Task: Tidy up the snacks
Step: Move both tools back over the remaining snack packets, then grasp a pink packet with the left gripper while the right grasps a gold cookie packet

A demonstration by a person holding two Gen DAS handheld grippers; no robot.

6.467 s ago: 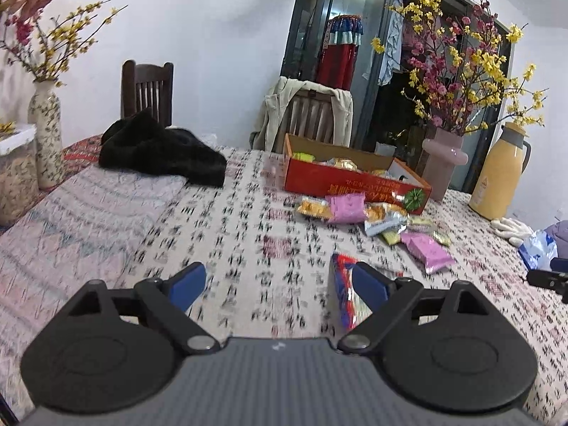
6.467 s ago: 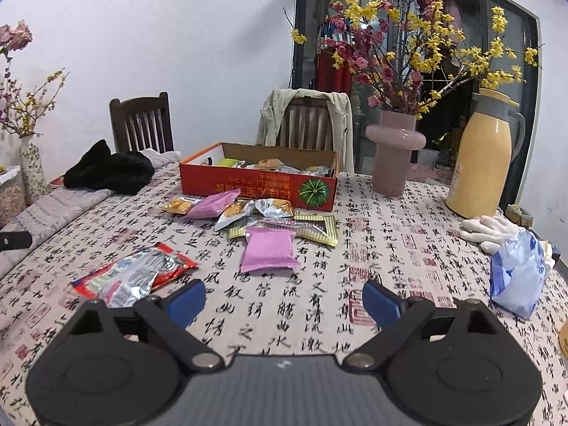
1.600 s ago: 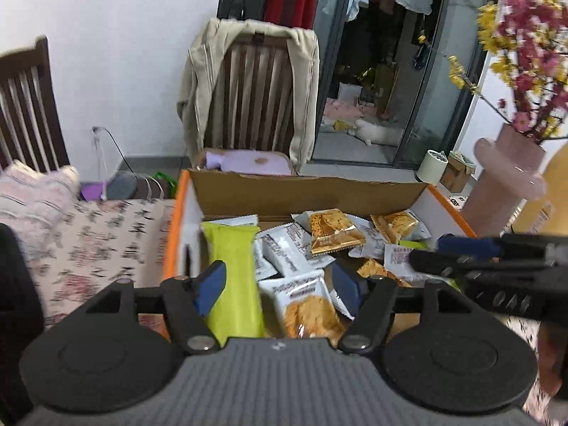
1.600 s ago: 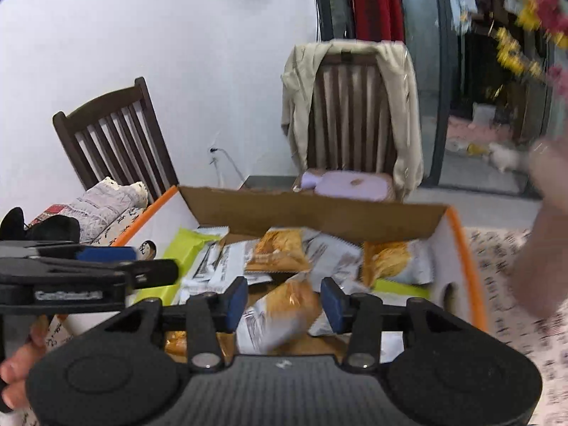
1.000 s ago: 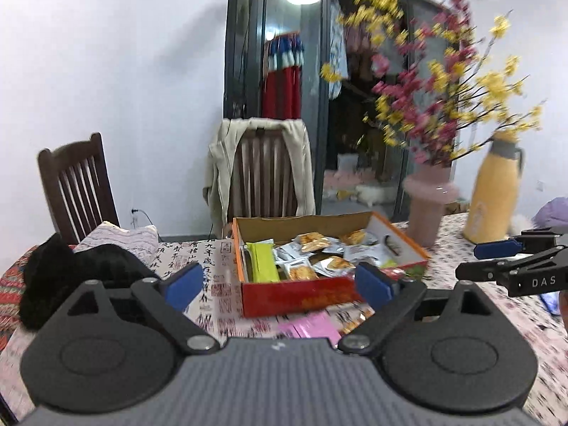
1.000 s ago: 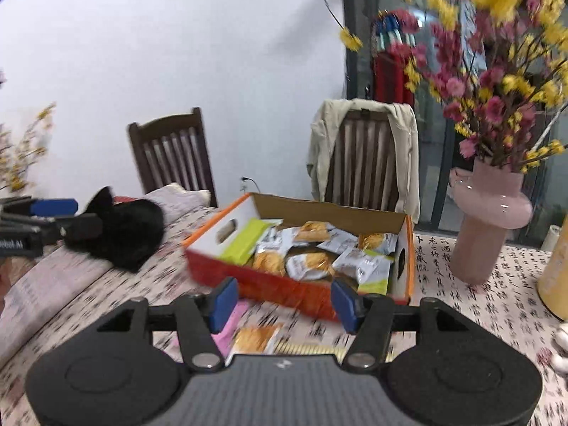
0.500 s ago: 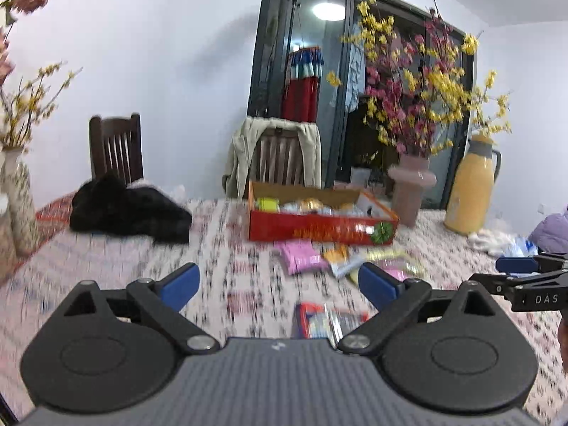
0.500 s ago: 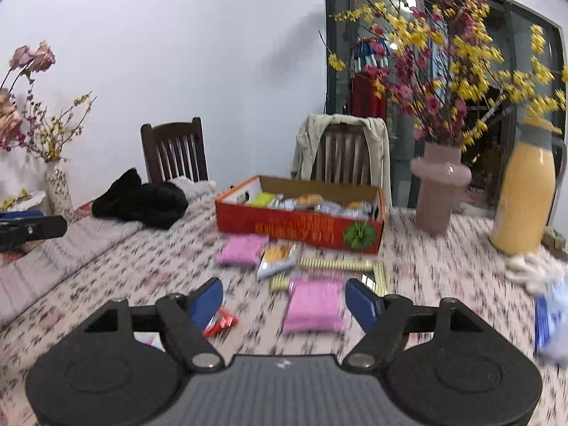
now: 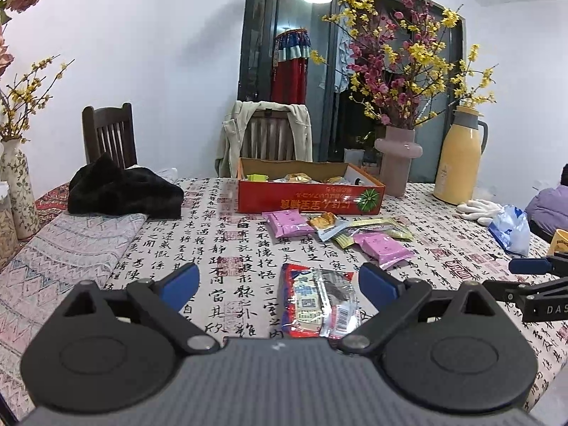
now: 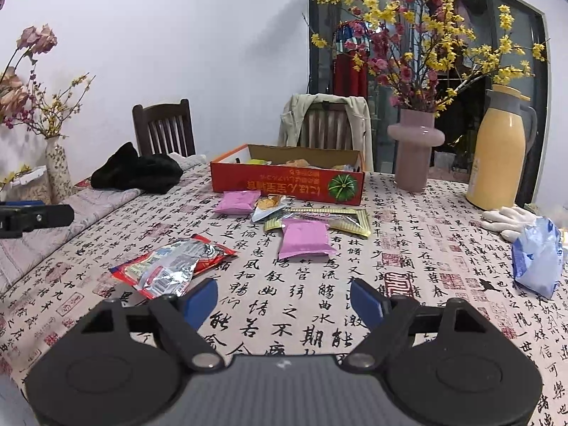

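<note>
Left tool (image 9: 277, 280): jaws wide, nothing held, low over worktop (image 9: 213, 248). Red-and-silver snack packet (image 9: 317, 301) lies flat directly ahead between its fingers, long axis running away from tool, along pointing line.

Right tool (image 10: 282, 298): jaws opening, nothing between. Same packet (image 10: 174, 266) sits ahead-left of it, outside its fingers. Left tool judged nearer, better lined up.

Farther: pink packets (image 9: 381, 246), other loose snacks. Beyond: red box (image 9: 309, 197), part-filled, likely destination.
</note>
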